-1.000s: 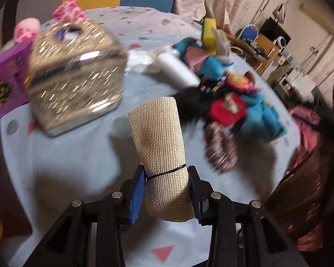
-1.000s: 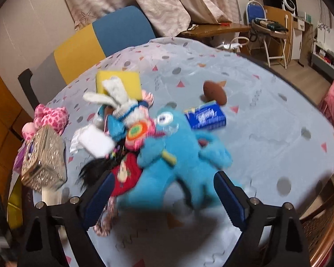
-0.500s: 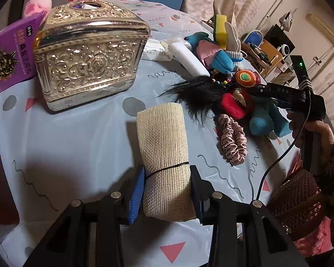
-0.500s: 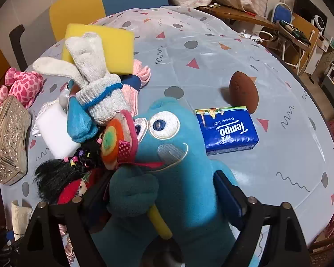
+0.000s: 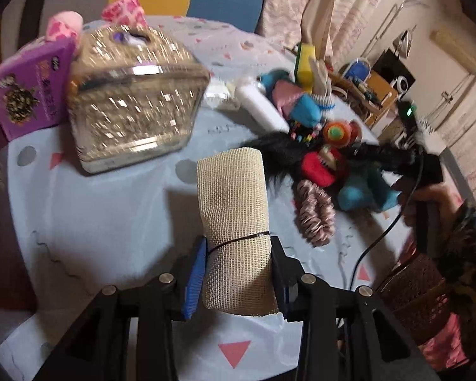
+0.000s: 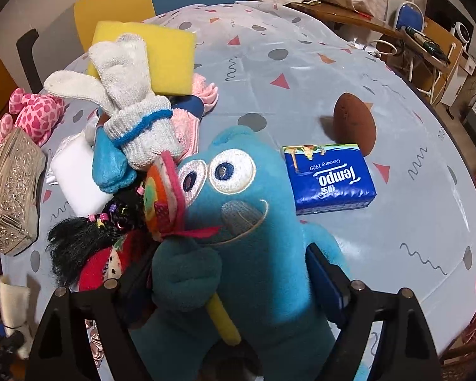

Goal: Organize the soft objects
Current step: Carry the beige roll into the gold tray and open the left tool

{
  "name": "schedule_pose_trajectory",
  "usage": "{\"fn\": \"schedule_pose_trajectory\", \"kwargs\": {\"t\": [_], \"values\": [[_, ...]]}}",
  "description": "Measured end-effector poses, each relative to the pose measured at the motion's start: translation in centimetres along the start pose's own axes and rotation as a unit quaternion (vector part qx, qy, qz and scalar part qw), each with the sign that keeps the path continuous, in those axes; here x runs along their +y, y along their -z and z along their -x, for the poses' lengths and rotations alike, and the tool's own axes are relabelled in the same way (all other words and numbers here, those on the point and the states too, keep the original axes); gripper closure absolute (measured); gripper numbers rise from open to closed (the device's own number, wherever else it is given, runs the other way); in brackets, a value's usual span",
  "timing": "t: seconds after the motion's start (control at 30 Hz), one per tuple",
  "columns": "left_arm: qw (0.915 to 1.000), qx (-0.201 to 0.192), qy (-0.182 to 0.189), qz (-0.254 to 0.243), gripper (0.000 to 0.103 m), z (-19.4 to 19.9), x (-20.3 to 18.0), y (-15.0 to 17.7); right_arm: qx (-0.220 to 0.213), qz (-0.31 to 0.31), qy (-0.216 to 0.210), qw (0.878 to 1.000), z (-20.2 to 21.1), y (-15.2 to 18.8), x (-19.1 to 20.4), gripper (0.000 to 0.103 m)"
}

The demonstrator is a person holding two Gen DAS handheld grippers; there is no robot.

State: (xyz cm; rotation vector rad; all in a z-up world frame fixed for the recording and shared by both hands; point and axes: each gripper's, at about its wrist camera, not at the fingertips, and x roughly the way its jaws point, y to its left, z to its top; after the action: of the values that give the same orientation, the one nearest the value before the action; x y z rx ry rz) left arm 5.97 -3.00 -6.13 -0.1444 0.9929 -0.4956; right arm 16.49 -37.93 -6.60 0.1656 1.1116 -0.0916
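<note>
My left gripper [image 5: 238, 250] is shut on a beige mesh roll [image 5: 234, 197] tied with a black band; the roll sticks out over the table. A blue plush monster [image 6: 238, 197] lies face up on a pile of soft things. My right gripper [image 6: 228, 270] straddles its body with wide jaws, both pads against its sides; the plush's teal arm partly hides the left finger. In the left wrist view a hand holds the right gripper [image 5: 393, 158] over that plush [image 5: 365, 193]. The pile also holds a white knit glove [image 6: 133, 108], a black-haired doll [image 6: 79, 241] and a pink scrunchie [image 5: 314, 212].
An ornate metal box [image 5: 133, 108] and a purple carton [image 5: 28, 95] stand at the left. A yellow sponge [image 6: 161, 57], a pink plush [image 6: 35, 111], a Tempo tissue pack [image 6: 330, 177] and a brown ball [image 6: 353, 123] lie on the round table [image 6: 396, 238]. A brown wicker basket [image 5: 412, 292] sits past its right edge.
My right gripper dropped onto the blue plush, which now fills the gap between its jaws, and the jaws narrowed slightly. The left gripper swung a little and still holds the mesh roll.
</note>
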Motion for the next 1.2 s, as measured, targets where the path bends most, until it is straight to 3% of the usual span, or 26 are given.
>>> {"fn": "schedule_pose_trajectory", "kwargs": {"t": [0.27, 0.4, 0.6, 0.8, 0.97, 1.07, 1.13, 1.2], "values": [[0.9966, -0.069, 0.004, 0.046, 0.065, 6.9, 1.8, -1.4, -0.013, 0.031, 0.022, 0.999, 0.2, 0.4, 1.1, 0.016], [0.9913, -0.103, -0.025, 0.078, 0.065, 10.9, 4.5, -2.0, -0.014, 0.033, 0.024, 0.999, 0.3, 0.4, 1.2, 0.016], [0.9762, -0.13, -0.103, 0.139, 0.065, 14.8, 11.1, -3.2, -0.014, 0.033, 0.025, 0.999, 0.4, 0.6, 1.3, 0.016], [0.9597, -0.105, -0.163, 0.203, 0.064, 13.5, 19.3, -4.4, -0.018, 0.04, 0.031, 0.999, 0.3, 0.6, 1.4, 0.016], [0.9414, -0.074, -0.171, 0.281, 0.064, 10.3, 24.9, -4.9, -0.02, 0.043, 0.032, 0.998, 0.3, 0.6, 1.4, 0.016], [0.9347, -0.067, -0.173, 0.303, 0.063, 9.0, 26.5, -5.0, -0.021, 0.045, 0.033, 0.998, 0.3, 0.7, 1.4, 0.016], [0.936, -0.057, -0.175, 0.3, 0.061, 7.9, 27.1, -5.8, -0.022, 0.046, 0.035, 0.998, 0.3, 0.7, 1.5, 0.016], [0.9315, -0.053, -0.185, 0.309, 0.049, 6.9, 27.6, -6.3, -0.022, 0.047, 0.036, 0.998, 0.3, 0.7, 1.5, 0.016]]}}
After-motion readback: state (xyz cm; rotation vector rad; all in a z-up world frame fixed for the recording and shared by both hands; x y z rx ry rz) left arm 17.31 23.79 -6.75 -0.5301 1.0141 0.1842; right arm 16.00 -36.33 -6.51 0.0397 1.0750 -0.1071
